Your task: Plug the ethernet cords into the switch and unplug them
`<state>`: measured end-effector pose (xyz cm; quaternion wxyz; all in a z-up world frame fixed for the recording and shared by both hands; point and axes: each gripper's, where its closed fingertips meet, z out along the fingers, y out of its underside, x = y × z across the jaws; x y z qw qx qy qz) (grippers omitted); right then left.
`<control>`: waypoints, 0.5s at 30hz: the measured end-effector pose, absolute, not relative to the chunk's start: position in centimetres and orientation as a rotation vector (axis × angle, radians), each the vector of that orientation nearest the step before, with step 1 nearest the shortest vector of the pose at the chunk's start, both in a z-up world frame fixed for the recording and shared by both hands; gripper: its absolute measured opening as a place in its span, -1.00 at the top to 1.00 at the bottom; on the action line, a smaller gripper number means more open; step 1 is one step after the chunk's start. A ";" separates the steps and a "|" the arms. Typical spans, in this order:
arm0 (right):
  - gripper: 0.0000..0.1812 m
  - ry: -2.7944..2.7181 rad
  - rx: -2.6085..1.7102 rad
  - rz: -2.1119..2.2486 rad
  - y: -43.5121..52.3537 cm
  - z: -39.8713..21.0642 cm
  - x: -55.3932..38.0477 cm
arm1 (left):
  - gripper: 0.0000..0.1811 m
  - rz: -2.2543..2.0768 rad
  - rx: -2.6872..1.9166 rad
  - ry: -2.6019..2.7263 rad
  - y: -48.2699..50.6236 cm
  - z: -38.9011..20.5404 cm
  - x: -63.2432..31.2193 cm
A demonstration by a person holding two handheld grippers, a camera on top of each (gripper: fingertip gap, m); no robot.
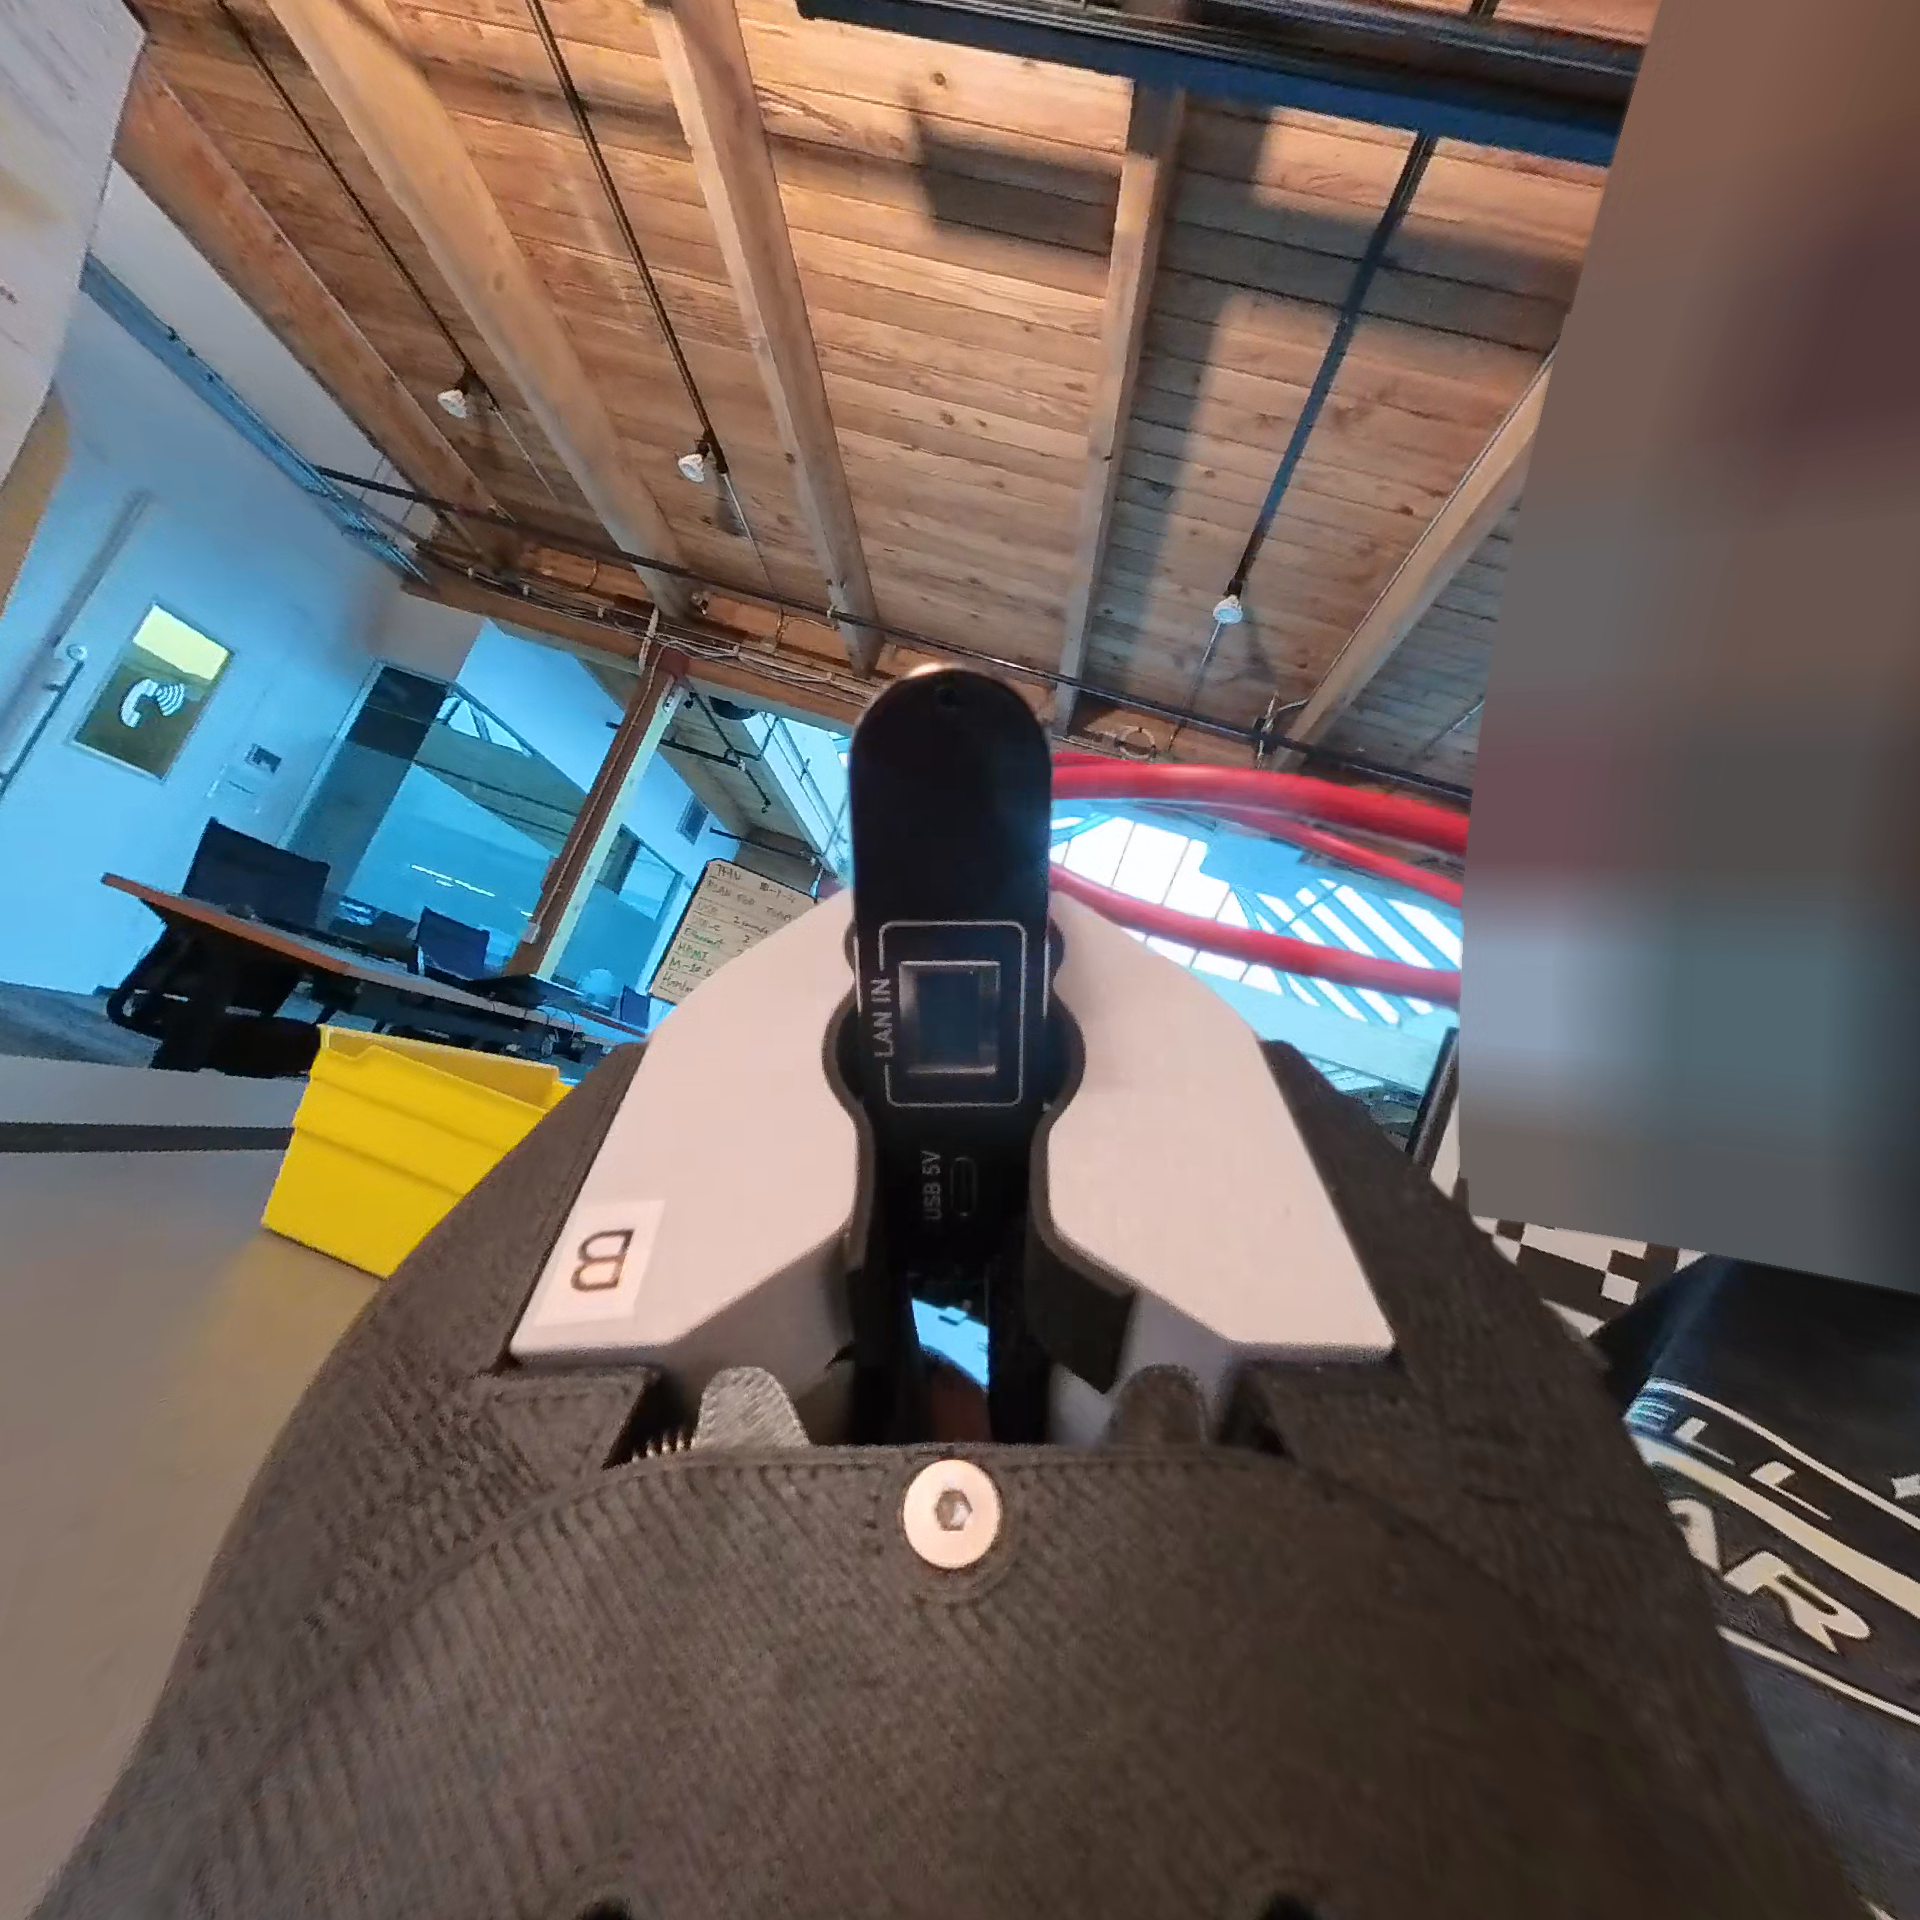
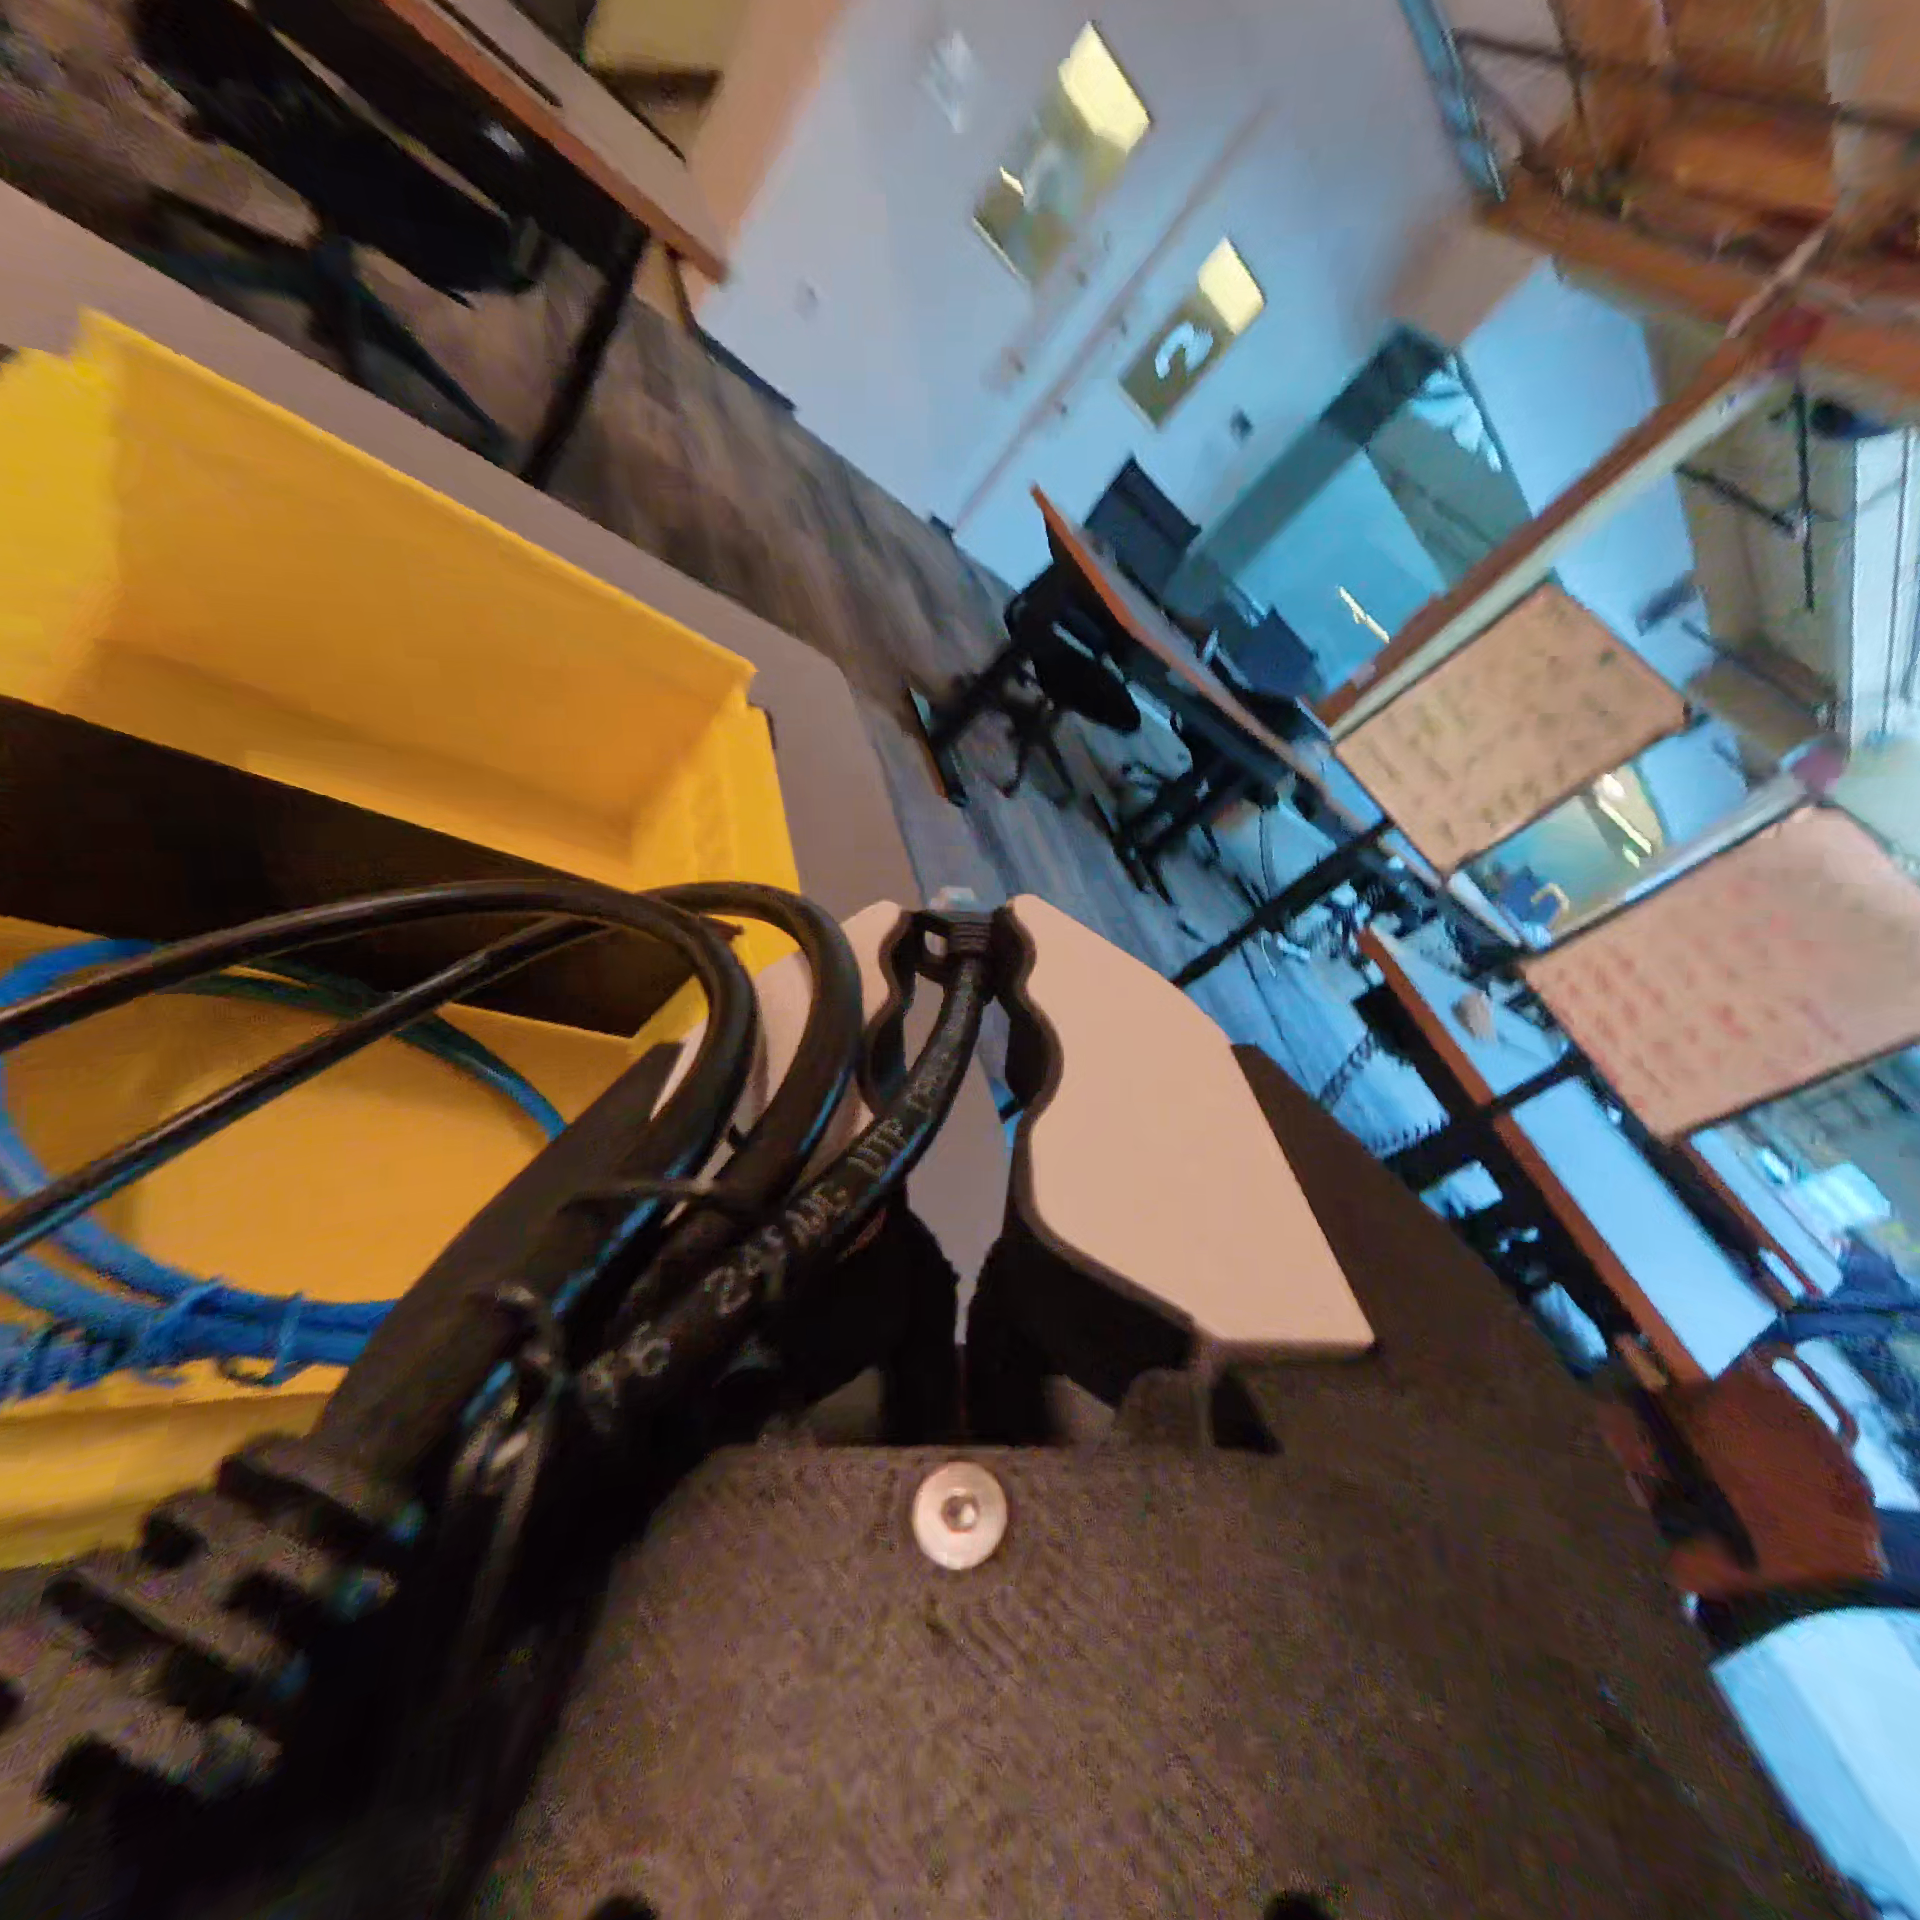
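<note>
Left wrist view: left gripper (image 1: 948, 1023) clamps switch (image 1: 948, 831) (upright); right gripper (image 2: 961, 940) pinches black cord (image 2: 935, 1081).

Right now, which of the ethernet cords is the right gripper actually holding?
The black cord, pinched near its plug in the right gripper. The blue cord lies coiled in the yellow bin, untouched.

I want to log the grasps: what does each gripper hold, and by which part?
The left gripper clamps the black switch around its middle, at the port. The right gripper pinches a black ethernet cord just behind its plug.
</note>
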<state>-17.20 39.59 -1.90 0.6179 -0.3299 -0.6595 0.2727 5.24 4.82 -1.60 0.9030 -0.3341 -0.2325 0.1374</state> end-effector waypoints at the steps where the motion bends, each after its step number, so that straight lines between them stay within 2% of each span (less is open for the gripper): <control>1: 0.85 -1.507 -0.791 0.626 40.1 -2.6 -17.9 | 0.71 0.283 -0.697 -0.484 4.9 -1.7 5.2; 7: 0.83 -1.561 -0.871 0.498 40.4 -7.9 -21.2 | 0.72 0.265 -0.738 -0.485 5.7 -2.0 5.1; 10: 0.58 -1.803 -0.895 0.274 40.5 -11.0 -20.6 | 0.72 0.283 -0.765 -0.481 6.0 -2.1 5.2; 12: 0.53 -1.980 -0.908 0.200 40.5 -12.6 -18.9 | 0.72 0.285 -0.781 -0.483 6.2 -2.2 5.2; 15: 0.43 -2.257 -0.963 0.341 38.8 -14.0 -15.7 | 0.72 0.282 -0.798 -0.485 6.5 -2.4 5.1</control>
